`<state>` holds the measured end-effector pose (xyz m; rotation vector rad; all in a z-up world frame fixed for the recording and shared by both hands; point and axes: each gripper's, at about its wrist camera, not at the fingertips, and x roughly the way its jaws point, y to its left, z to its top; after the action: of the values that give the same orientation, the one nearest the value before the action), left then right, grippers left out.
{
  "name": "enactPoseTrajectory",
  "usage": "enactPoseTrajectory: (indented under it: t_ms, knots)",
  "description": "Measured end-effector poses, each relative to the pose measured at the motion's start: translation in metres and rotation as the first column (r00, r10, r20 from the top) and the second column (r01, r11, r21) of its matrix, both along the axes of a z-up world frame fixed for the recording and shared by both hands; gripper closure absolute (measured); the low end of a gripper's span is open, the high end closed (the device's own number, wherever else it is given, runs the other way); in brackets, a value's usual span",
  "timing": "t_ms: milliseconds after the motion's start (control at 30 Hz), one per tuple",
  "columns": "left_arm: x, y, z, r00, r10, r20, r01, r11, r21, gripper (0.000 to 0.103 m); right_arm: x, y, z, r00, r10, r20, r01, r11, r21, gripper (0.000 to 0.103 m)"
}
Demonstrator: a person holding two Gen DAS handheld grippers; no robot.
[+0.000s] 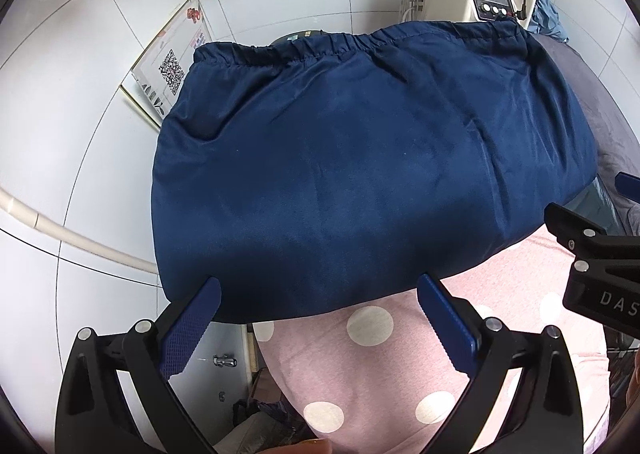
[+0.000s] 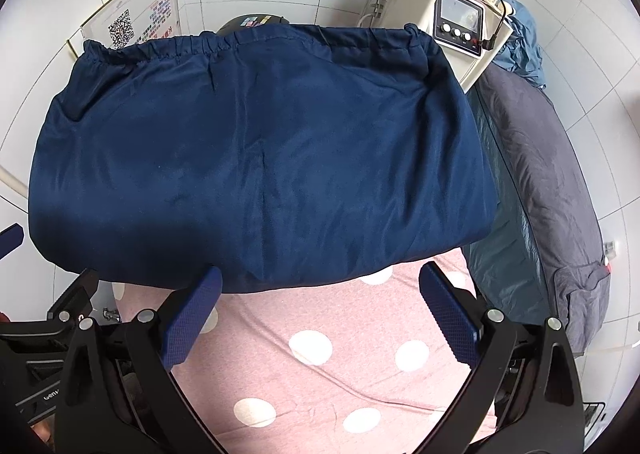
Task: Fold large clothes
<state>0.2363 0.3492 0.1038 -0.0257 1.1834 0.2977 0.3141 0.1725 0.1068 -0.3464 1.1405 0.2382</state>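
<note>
Each camera sits behind its hand-held gripper, looking steeply down and forward from close above. Both views share the navy garment [image 1: 360, 174] [image 2: 260, 158] just ahead of the fingertips.

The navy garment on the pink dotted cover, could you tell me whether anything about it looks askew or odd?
Nothing stands out. The navy garment lies folded and fairly flat on the pink dotted cover, elastic waistband at the far edge, with only light creases. Both hand-held grippers are open near its close edge.

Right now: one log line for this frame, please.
left gripper open, empty | right gripper open, empty | navy garment folded flat on pink polka-dot sheet, elastic waistband far | both grippers at near edge
</note>
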Motion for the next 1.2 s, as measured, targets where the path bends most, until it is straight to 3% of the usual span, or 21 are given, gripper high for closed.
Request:
enactPoseTrajectory:
  t_ms: [1200]
  knots:
    - [-0.0082, 0.0025, -0.0020, 1.000, 0.015, -0.014, -0.015, 1.000, -0.001, 0.006, 0.0004, 0.0018, 0.0020, 1.000, -0.011, 0.021, 0.011, 1.000, 0.011, 0.006]
